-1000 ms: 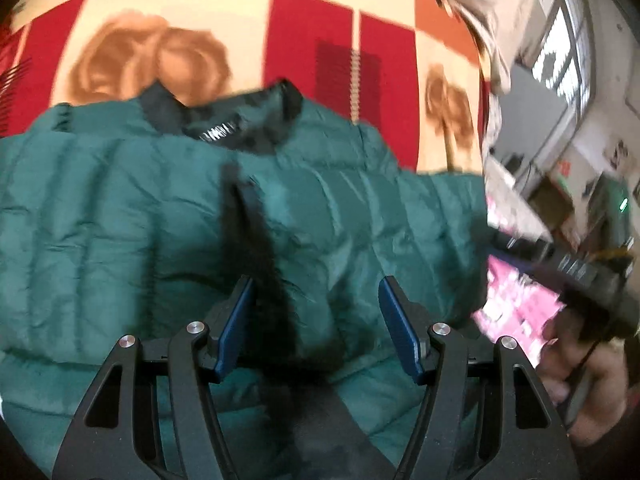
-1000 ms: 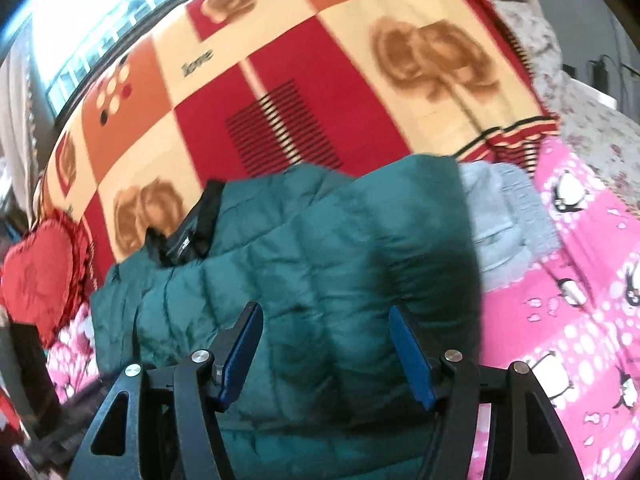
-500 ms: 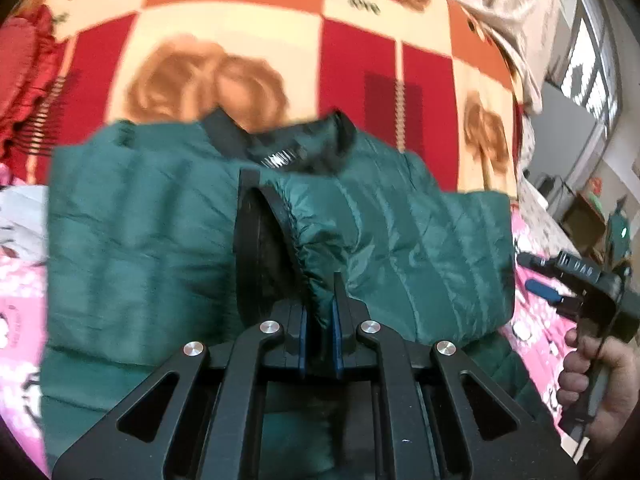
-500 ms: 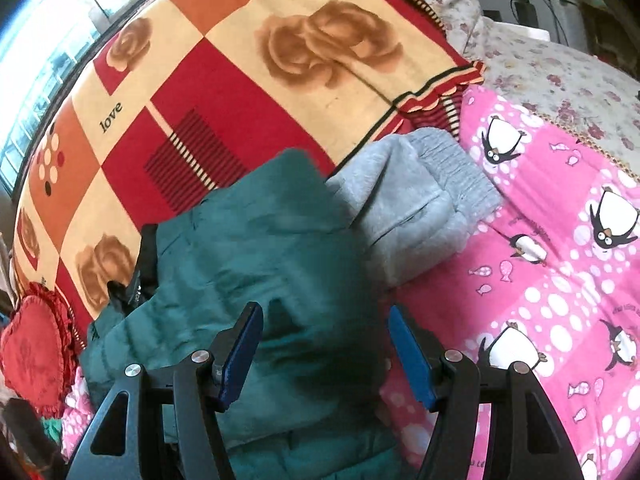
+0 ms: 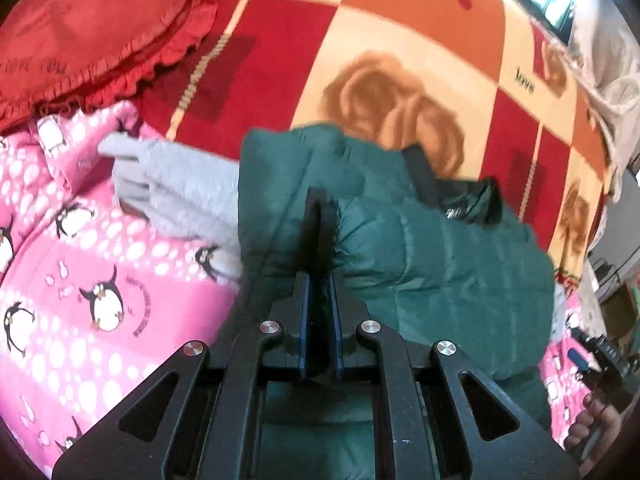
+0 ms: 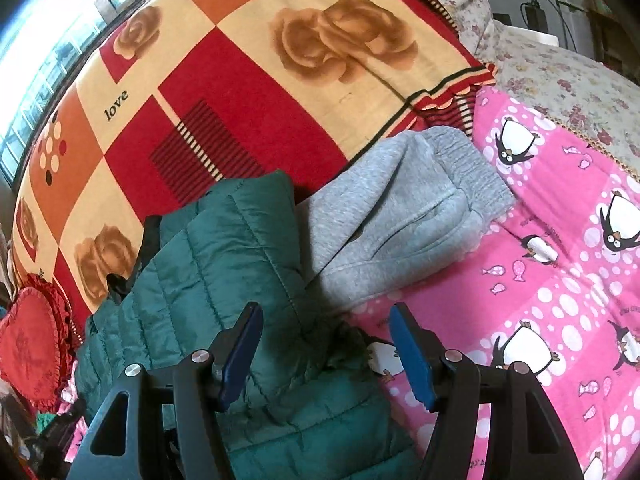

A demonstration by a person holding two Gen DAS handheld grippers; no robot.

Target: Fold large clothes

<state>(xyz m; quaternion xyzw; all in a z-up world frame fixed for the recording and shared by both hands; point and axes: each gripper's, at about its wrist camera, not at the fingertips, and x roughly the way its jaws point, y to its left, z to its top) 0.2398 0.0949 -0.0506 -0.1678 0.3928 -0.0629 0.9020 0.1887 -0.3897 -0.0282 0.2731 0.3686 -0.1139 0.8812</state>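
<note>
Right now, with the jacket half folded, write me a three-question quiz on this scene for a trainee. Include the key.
1. True or false: the left gripper is shut on a black-edged fold of the green puffer jacket.
2. Multiple choice: the right gripper is
A. shut on the grey sweatpants
B. open, above the jacket's edge
C. shut on the red heart cushion
3. Fill in: the grey sweatpants lie beside the jacket, partly on the pink ______-print quilt.

Key:
1. True
2. B
3. penguin
</note>
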